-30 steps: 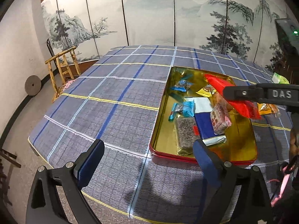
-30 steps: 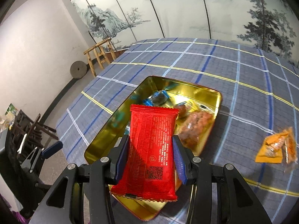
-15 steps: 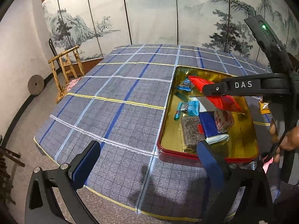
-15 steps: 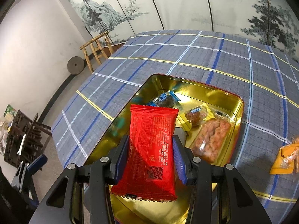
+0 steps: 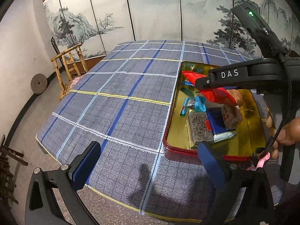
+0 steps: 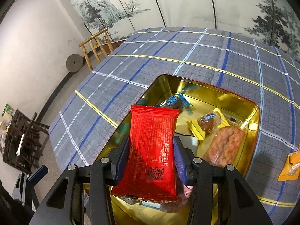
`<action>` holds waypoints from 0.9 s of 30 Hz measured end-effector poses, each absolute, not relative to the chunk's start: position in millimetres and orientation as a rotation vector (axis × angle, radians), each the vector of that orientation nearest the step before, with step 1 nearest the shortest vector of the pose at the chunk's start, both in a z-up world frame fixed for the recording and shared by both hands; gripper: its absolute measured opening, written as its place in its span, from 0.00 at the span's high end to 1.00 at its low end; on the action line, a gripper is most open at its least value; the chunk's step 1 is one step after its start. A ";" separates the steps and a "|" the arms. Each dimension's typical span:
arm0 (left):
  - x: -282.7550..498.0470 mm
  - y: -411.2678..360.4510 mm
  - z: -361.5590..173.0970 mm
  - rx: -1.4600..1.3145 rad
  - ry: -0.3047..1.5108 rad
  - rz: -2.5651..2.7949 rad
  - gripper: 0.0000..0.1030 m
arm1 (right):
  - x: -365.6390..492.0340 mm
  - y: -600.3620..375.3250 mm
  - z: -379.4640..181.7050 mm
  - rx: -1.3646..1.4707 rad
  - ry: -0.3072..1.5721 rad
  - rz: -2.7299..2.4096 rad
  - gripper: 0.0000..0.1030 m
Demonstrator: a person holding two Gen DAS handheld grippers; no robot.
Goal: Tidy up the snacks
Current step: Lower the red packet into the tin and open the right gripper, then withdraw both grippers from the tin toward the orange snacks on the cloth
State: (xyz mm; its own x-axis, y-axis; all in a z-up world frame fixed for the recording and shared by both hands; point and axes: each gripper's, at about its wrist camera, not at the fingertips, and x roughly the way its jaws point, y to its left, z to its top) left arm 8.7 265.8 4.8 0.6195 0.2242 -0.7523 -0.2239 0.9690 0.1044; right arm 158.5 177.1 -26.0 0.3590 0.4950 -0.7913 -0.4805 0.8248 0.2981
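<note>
A gold tin tray with a red rim [image 5: 174, 150] [image 6: 251, 116] sits on the checked tablecloth and holds several wrapped snacks. My right gripper [image 6: 151, 157] is shut on a red snack packet [image 6: 152, 146] and holds it over the tray; the packet [image 5: 215, 93] and that gripper [image 5: 225, 76] also show in the left wrist view. My left gripper [image 5: 148, 161] is open and empty, above the cloth by the tray's near left corner. An orange snack packet [image 6: 289, 166] lies on the cloth to the right of the tray.
The table [image 5: 121, 97] is covered in a grey-blue checked cloth. A wooden chair [image 5: 69, 65] and a stone disc [image 5: 38, 83] stand at the far left by the wall. A painted folding screen [image 5: 168, 9] is behind the table. A dark wooden rack [image 6: 22, 142] stands left.
The right gripper has carried the red packet farther over the tray toward its far end. The left gripper has drawn back slightly and stayed open.
</note>
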 end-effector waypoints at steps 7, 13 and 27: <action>9.4 267.6 3.1 -0.006 0.877 0.256 0.01 | 158.5 182.3 -25.4 0.009 1.014 0.629 0.54; 8.3 265.2 2.8 -0.001 0.878 0.256 0.01 | 156.3 184.3 -19.7 0.007 0.996 0.639 0.54; 2.1 253.8 13.4 0.032 0.862 0.262 0.01 | 131.1 166.3 -5.2 0.047 0.947 0.698 0.53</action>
